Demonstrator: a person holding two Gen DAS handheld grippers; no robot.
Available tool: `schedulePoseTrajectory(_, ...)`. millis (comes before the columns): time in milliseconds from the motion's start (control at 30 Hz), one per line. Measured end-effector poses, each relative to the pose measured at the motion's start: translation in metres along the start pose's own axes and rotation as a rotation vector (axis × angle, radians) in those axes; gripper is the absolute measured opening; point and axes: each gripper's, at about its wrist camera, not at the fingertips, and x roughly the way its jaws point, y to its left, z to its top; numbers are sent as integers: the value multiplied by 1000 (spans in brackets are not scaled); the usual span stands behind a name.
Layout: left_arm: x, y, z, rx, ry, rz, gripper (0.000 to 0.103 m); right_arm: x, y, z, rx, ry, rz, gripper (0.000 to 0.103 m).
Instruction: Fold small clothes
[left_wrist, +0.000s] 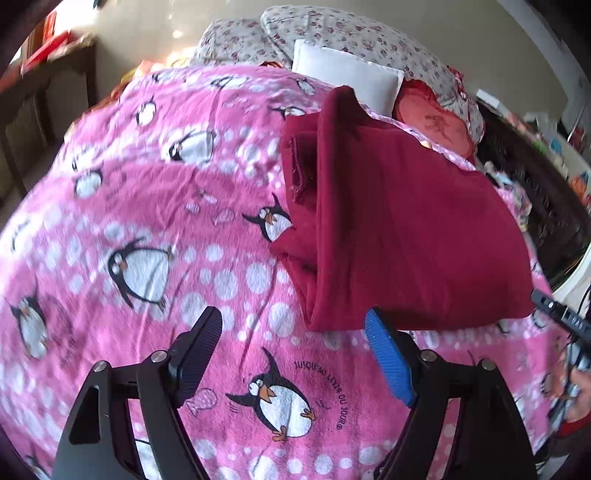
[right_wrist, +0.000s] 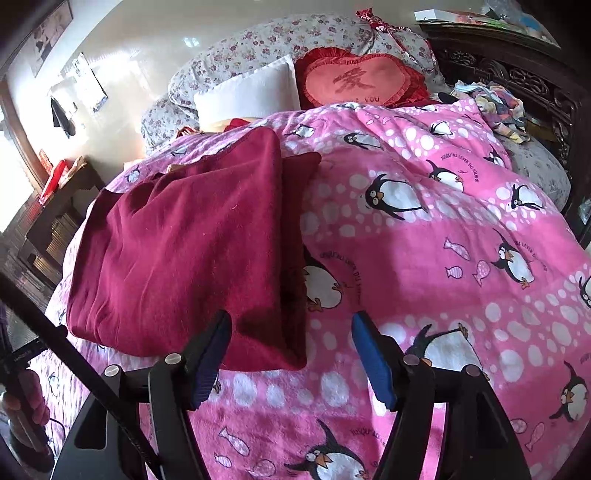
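We see a bed covered by a pink penguin blanket, white-spotted, with small fish prints and French lettering.

At the head of the bed: a floral duvet bunched against the wall, a white pillow in front of it, and a red heart cushion just beside the pillow. A heap of mixed cloth lies at the blanket's far right corner, against dark carved furniture.

The garment, dark red, lies folded on the blanket in a roughly rectangular stack. A narrower folded layer shows along one long side, and a cuff-like end pokes out there. Its near edge lies flat on the blanket.

Left gripper: fingers spread wide, nothing between them but blanket. The blue pad sits just at the garment's near edge; we cannot tell whether it touches.

Right gripper: fingers spread, not pinching. The garment's near corner lies between and just beyond the tips, and the left finger overlaps it in view.

A hand shows at the lower left of the right wrist view, on a dark handle.
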Motion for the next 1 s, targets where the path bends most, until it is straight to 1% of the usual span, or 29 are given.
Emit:
schedulePoseTrajectory(67, 4, 1, -1, -4, 12, -23, 79, 0, -1, -1, -1, -2, 19, 73)
schedulePoseTrajectory(167, 9, -3, 0, 8, 11, -35, 79, 4, 3, -2, -22, 2, 49, 73)
schedulePoseTrajectory(300, 14, -12, 0, 29, -1, -41, 82, 16, 11, -5, -60, 21, 45, 72)
schedulePoseTrajectory(367, 19, -15, 1, 36, 2, -42, 82, 20, 13, -6, -74, 18, 46, 60)
schedulePoseTrajectory(400, 22, -16, 2, 38, 2, -41, 82, 22, 15, -7, -82, 16, 60, 44)
schedulePoseTrajectory(433, 24, -17, 3, 43, 3, -38, 82, 23, 18, -7, -88, 12, 65, 40)
schedulePoseTrajectory(467, 27, -19, 4, 55, 10, -36, 78, 23, 20, -7, -101, -1, 54, 37)
schedulePoseTrajectory(500, 29, -21, 5, 72, 24, -35, 68, 22, 22, -7, -111, -9, 49, 28)
schedulePoseTrajectory(533, 33, -23, 6, 83, 51, -41, 31, 19, 22, -6, -113, -22, 43, 22)
schedulePoseTrajectory(567, 38, -24, 7, 86, 85, -55, 23, 16, 22, -5, -106, -28, 48, 20)
schedulePoseTrajectory(667, 27, -26, 12, 104, 75, -62, 20, -1, 18, 2, -87, -60, 65, 13)
schedulePoseTrajectory(700, 20, -26, 13, 109, 64, -70, 19, -7, 19, 4, -99, -74, 52, 8)
schedulePoseTrajectory(733, 15, -25, 14, 111, 59, -72, 18, -13, 21, 6, -115, -82, 38, 8)
schedulePoseTrajectory(767, 10, -24, 13, 120, 52, -59, 16, -16, 22, 7, -124, -78, 35, 8)
schedulePoseTrajectory(833, 10, -22, 8, 143, 45, -14, 15, -15, 24, 7, -136, -67, 20, 8)
schedulePoseTrajectory(867, 14, -20, 5, 145, 54, 3, 15, -7, 26, 4, -148, -52, -14, 8)
schedulePoseTrajectory(900, 20, -16, 3, 132, 72, 6, 15, 0, 26, 2, -153, -36, -33, 8)
schedulePoseTrajectory(933, 26, -11, 0, 102, 90, -6, 15, 8, 26, -1, -155, -17, -50, 9)
schedulePoseTrajectory(1000, 24, -11, 0, 99, 85, -8, 15, 15, 22, -6, -136, -16, -58, 10)
